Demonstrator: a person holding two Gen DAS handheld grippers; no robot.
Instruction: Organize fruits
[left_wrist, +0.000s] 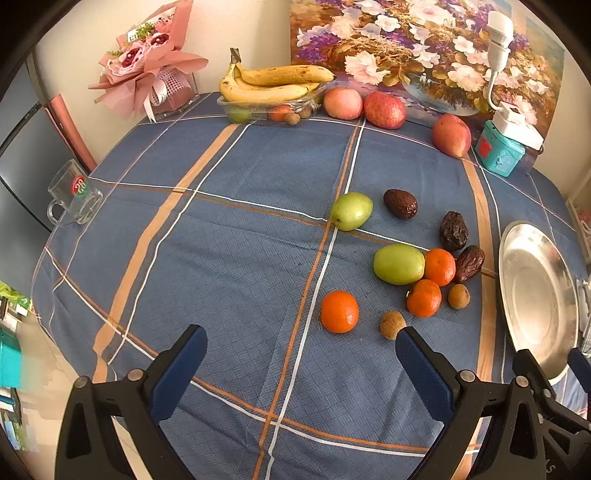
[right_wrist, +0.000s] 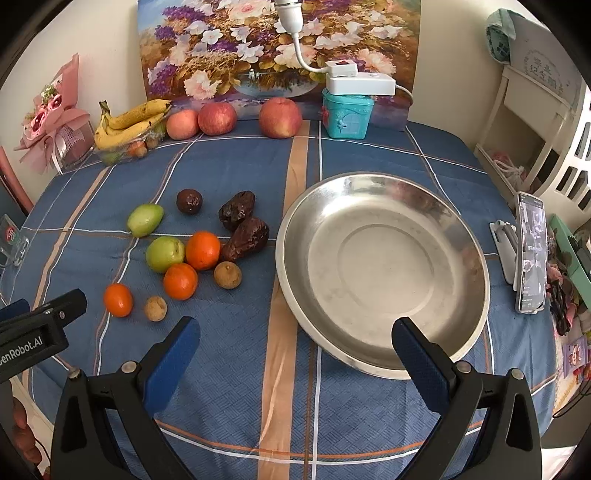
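Left claw (left_wrist: 301, 350) apart, empty, lower frame over tabletop (left_wrist: 229, 236). Loose fruit cluster (right_wrist: 184, 251) centre-left in right view; empty steel plate (right_wrist: 461, 236) centre-right. Right claw (right_wrist: 295, 343) apart, empty, lower frame.

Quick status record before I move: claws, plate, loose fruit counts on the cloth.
left claw: open, empty, above the cloth
right claw: open, empty, near the plate's front rim
plate: empty, right of the fruit
oranges: 3
green fruits: 2
dates: 3
small brown fruits: 2
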